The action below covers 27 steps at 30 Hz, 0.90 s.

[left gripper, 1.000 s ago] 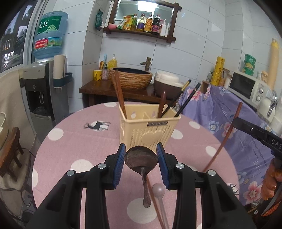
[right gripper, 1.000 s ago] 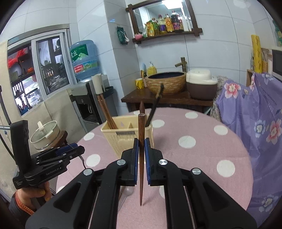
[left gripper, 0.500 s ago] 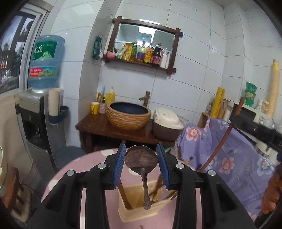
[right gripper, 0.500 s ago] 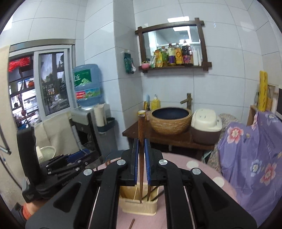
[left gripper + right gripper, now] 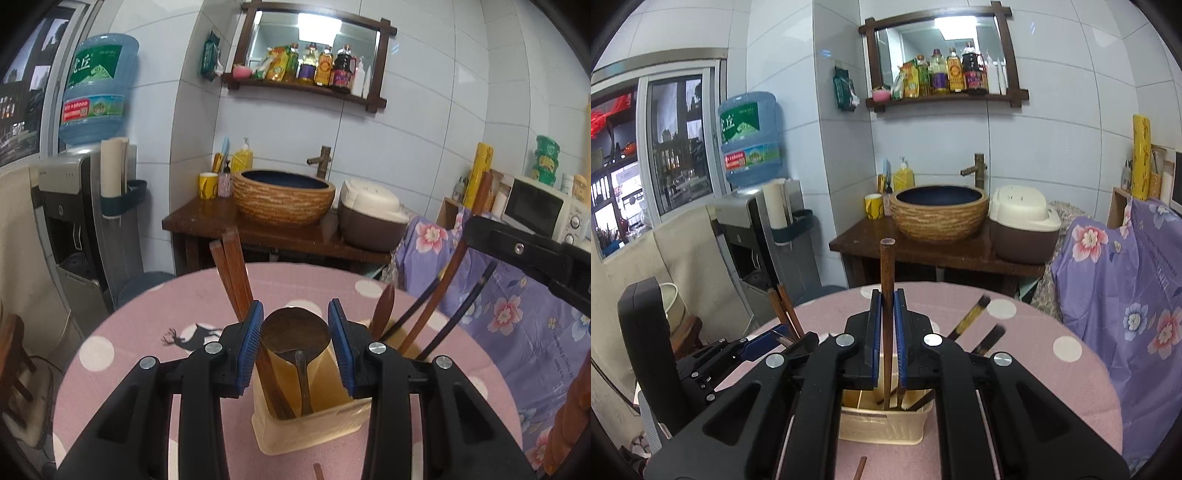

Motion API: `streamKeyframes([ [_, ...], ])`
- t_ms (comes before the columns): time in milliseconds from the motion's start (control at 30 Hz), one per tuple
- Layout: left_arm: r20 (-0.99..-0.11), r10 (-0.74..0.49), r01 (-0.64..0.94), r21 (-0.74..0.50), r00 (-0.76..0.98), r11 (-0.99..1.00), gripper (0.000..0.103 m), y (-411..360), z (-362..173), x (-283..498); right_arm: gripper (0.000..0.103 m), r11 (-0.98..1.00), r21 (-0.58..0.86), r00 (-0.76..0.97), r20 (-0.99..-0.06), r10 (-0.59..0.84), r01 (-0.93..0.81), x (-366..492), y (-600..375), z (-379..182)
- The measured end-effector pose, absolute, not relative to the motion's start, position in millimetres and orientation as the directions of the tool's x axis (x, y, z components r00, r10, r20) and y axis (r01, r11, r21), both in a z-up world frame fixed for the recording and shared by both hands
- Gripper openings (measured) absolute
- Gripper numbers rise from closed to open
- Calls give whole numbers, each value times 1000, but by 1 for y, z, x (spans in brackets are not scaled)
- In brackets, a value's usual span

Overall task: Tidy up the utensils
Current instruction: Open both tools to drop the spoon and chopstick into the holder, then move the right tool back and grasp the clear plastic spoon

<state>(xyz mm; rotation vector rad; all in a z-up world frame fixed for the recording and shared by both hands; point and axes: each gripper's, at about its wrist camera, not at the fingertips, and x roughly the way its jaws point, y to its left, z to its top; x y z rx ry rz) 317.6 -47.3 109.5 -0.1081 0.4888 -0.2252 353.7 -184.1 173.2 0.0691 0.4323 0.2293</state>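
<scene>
A cream plastic utensil holder [image 5: 314, 424] stands on the pink dotted table; it also shows in the right wrist view [image 5: 882, 424]. My left gripper [image 5: 295, 336] is shut on a dark wooden spoon [image 5: 295, 332], bowl up, handle down inside the holder. My right gripper [image 5: 885, 328] is shut on a brown wooden chopstick [image 5: 886, 266], held upright with its lower end in the holder; the chopstick also shows in the left wrist view [image 5: 443, 288]. Brown chopsticks [image 5: 232, 273], a wooden spoon [image 5: 382, 310] and dark chopsticks [image 5: 458, 314] stand in the holder.
A loose brown stick [image 5: 860, 467] lies on the pink table [image 5: 147, 317] in front of the holder. Behind the table are a wooden stand with a woven basin [image 5: 282, 195], a rice cooker [image 5: 369, 214], a water dispenser [image 5: 81, 206] and a floral purple cloth [image 5: 517, 302].
Both grippers tipped back down over the holder. The spoon handle and the chopstick tip now sit lower, inside the holder, where before they hung above it.
</scene>
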Motion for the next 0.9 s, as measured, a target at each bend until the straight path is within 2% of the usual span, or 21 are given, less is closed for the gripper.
streamKeyframes([
  [200, -512, -251, 200, -153, 822, 968, 37, -52, 89, 323, 8, 973, 106, 870, -437, 230, -203, 359, -181, 148],
  [300, -509, -248, 200, -149, 824, 968, 37, -52, 87, 318, 8, 971, 120, 861, -449, 238, -206, 360, -182, 140],
  [333, -509, -255, 204, -154, 822, 967, 40, -52, 88, 315, 8, 972, 122, 865, -443, 236, -203, 358, -183, 139],
  [400, -499, -275, 216, -174, 822, 961, 54, -48, 91, 307, 8, 973, 110, 871, -435, 229, -201, 351, -184, 138],
  [433, -487, -273, 211, -179, 830, 961, 67, -45, 94, 299, 8, 974, 103, 876, -427, 226, -201, 346, -184, 139],
  [467, -465, -260, 197, -181, 846, 964, 73, -40, 96, 288, 8, 975, 94, 881, -417, 223, -202, 340, -185, 140],
  [567, -449, -229, 166, -176, 864, 970, 76, -28, 92, 257, 12, 979, 56, 891, -406, 202, -196, 310, -187, 136],
  [633, -463, -201, 143, -158, 863, 977, 76, -21, 84, 237, 24, 980, 50, 882, -428, 198, -195, 293, -188, 127],
  [667, -471, -184, 131, -144, 862, 981, 77, -18, 78, 226, 34, 980, 48, 871, -451, 193, -192, 281, -188, 117],
  [700, -480, -168, 118, -132, 861, 984, 77, -14, 71, 216, 36, 981, 52, 862, -470, 190, -188, 272, -188, 108],
  [833, -528, -121, 78, -103, 840, 992, 84, -6, 44, 185, 36, 983, 62, 804, -567, 178, -174, 238, -180, 55],
  [900, -579, -119, 77, -96, 807, 992, 85, -6, 25, 175, 36, 981, 91, 761, -620, 189, -169, 226, -176, 25],
])
